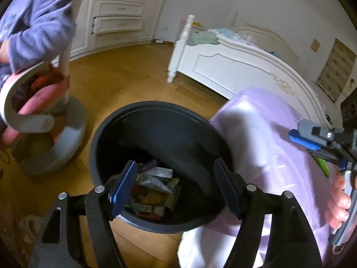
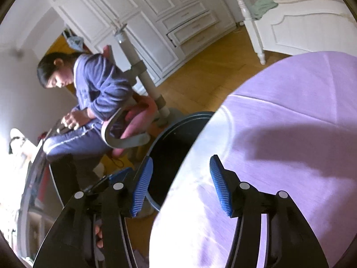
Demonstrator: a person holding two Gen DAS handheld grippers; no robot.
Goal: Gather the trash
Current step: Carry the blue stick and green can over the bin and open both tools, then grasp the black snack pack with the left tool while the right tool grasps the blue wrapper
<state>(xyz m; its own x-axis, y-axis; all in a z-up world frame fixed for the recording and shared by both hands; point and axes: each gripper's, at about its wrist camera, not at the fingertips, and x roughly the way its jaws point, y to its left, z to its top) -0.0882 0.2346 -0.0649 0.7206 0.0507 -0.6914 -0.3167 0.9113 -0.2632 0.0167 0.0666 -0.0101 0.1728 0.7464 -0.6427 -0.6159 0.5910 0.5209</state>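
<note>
Hanging over the black bin (image 1: 156, 120), the left gripper (image 1: 175, 185) has its jaws apart and empty; wrappers (image 1: 154, 192) lie inside the bin. Right gripper (image 2: 180, 185) jaws are likewise apart above the purple-covered table (image 2: 290, 116). Beyond, a white bed (image 1: 234, 67).

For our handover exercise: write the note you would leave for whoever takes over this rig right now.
Left gripper: open, nothing between the pads, poised over the black bin.
Right gripper: open, empty, at the edge of the purple-covered table.
Wrappers lie in the bin's bottom, so some trash is collected.
Left: look for remaining litter; none shows on the purple cover or wooden floor.
</note>
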